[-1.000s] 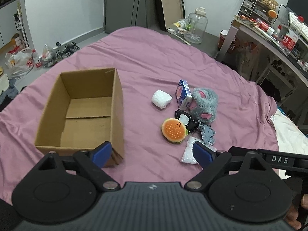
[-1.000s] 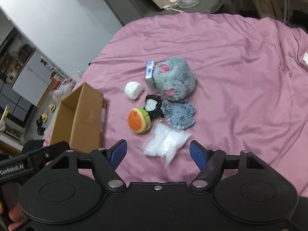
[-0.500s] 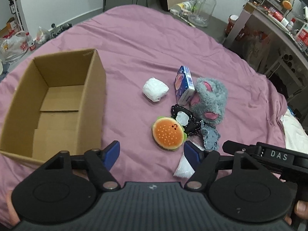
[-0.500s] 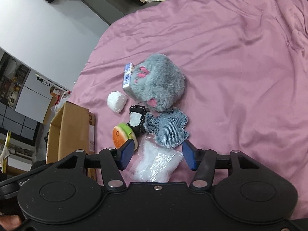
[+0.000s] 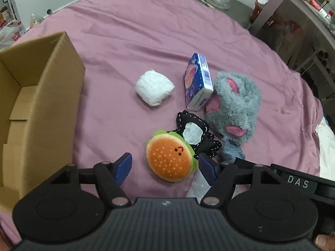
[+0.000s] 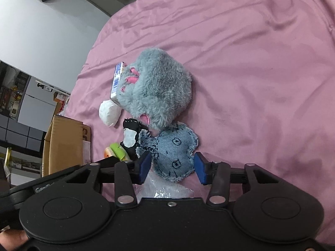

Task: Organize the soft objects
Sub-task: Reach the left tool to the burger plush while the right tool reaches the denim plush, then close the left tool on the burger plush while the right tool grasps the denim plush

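Burger plush lies between the wide-apart fingers of our left gripper, seemingly untouched. Our right gripper, also spread, frames the denim plush on the pink bedsheet, beside the grey furry toy.

— What is cut off or covered on the pink bedspread?

— The cardboard box runs off the left wrist view's left edge. The right wrist view shows only 1 narrow end of the blue carton behind the grey plush.

— And nearer the cameras?

— The clear plastic bag disappears under the right gripper's body; the burger plush is mostly hidden there.
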Motion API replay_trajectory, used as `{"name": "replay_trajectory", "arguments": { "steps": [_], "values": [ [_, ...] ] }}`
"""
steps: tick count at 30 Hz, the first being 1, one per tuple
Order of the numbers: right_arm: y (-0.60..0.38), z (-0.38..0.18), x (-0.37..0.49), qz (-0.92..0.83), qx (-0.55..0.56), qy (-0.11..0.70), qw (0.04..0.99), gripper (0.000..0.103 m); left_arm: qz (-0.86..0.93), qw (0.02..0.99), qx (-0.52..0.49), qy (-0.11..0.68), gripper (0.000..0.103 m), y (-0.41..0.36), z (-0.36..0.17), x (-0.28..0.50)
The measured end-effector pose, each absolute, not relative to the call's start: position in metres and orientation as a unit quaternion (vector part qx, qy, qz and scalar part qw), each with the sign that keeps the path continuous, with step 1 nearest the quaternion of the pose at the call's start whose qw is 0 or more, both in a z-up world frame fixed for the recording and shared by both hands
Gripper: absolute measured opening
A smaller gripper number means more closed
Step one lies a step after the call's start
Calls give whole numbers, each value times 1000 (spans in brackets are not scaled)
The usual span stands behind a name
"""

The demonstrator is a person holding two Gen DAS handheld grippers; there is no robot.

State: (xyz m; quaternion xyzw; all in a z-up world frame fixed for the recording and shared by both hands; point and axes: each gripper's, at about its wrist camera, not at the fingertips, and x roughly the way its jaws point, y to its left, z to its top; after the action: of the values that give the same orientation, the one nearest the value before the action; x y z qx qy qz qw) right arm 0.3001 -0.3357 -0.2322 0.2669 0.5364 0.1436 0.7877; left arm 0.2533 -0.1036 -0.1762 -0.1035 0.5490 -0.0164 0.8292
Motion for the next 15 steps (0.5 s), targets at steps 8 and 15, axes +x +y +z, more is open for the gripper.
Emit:
{"name": "replay_trajectory", "arguments": {
  "steps": [8,15],
  "values": [
    [-332,-245,309,143,264,546,782,42,-9,802,-137,582,51,-104,-200,272],
    [-328,-241,309,146,245,539,792,28,12,799,-150,582,45,-104,-192,271]
  ]
}}
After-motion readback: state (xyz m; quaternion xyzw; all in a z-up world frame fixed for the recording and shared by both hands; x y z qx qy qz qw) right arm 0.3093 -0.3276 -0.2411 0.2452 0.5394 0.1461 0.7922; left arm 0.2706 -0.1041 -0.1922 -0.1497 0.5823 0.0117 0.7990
